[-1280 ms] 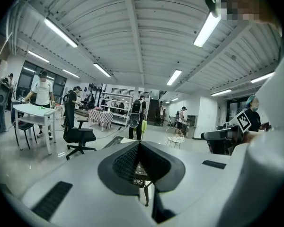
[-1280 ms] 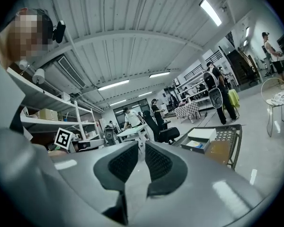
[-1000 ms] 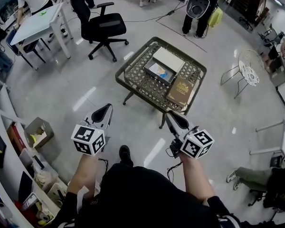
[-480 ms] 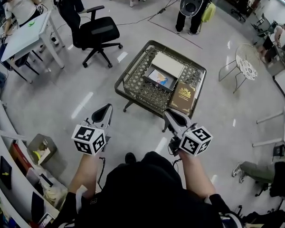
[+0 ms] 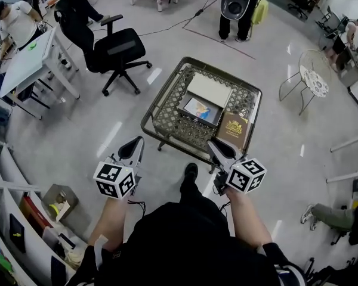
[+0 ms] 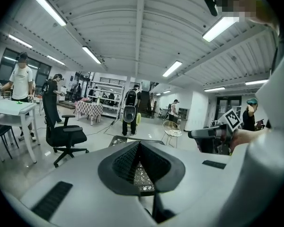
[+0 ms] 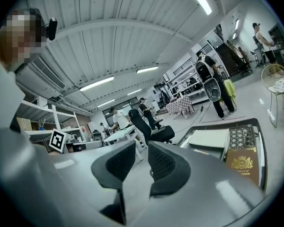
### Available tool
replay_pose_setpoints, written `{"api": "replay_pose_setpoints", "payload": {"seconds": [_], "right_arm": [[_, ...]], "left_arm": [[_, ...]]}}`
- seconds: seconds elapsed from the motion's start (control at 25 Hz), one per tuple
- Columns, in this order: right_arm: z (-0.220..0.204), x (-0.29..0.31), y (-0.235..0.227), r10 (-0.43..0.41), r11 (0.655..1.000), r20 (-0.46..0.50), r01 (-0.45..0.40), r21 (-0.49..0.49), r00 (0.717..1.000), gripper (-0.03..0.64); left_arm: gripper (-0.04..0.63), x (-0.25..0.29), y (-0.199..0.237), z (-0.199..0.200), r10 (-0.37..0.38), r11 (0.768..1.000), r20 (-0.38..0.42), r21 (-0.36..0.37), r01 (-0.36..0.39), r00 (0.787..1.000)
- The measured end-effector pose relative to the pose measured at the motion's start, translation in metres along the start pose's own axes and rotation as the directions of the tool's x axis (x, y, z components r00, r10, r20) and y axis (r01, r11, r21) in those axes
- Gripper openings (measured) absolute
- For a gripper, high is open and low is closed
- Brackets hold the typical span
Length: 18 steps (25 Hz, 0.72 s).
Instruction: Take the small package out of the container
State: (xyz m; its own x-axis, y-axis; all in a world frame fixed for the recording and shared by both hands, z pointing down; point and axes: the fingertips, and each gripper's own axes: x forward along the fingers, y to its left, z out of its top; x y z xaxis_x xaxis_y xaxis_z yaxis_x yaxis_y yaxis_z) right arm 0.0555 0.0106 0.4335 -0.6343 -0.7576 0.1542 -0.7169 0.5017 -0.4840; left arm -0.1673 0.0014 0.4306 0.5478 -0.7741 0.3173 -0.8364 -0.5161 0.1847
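A low metal lattice table [image 5: 161, 113] stands on the floor ahead of me. On it lies an open dark box [image 5: 201, 109] with a blue-and-white picture inside, a white lid [image 5: 210, 90] behind it and a brown gold-printed package [image 5: 234, 130] at its right. Both grippers hang short of the table's near edge. My left gripper [image 5: 133, 146] is shut and empty, its pads meeting [image 6: 139, 148]. My right gripper [image 5: 215, 146] is opening, a narrow gap between its pads [image 7: 142, 157] with nothing in it. The brown package [image 7: 241, 164] and the lid [image 7: 209, 138] lie ahead of it to the right.
A black office chair [image 5: 116, 49] and a white desk [image 5: 30, 58] stand at the left, a round white side table [image 5: 315, 79] at the right. Shelving [image 5: 12, 219] and a cardboard box [image 5: 62, 201] line the near left. People stand at the back. My foot [image 5: 190, 173] is near the table.
I have walked toward the lattice table, which now lies closer to both grippers. My right gripper's jaws have parted a little. The left gripper stays shut.
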Motion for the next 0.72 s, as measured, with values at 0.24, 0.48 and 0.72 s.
{"api": "replay_pose_setpoints", "payload": {"seconds": [0.24,0.48,0.72], "right_arm": [[0.018,0.053,-0.064,0.008,0.999,-0.039,-0.006,0.037,0.999,0.129],[0.036,0.096,-0.117,0.017,0.997,-0.097,-0.010,0.073,0.995,0.172],[0.031,0.117,-0.150,-0.012,0.998,-0.174,0.024,0.066,0.985,0.217]], "left_arm": [[0.006,0.081,0.019,0.021,-0.005,1.000,-0.030,-0.009,0.005,1.000],[0.006,0.154,0.037,0.040,-0.001,0.999,-0.077,-0.038,-0.002,0.997],[0.006,0.199,0.038,0.051,-0.034,0.999,-0.088,-0.037,0.031,0.996]]}}
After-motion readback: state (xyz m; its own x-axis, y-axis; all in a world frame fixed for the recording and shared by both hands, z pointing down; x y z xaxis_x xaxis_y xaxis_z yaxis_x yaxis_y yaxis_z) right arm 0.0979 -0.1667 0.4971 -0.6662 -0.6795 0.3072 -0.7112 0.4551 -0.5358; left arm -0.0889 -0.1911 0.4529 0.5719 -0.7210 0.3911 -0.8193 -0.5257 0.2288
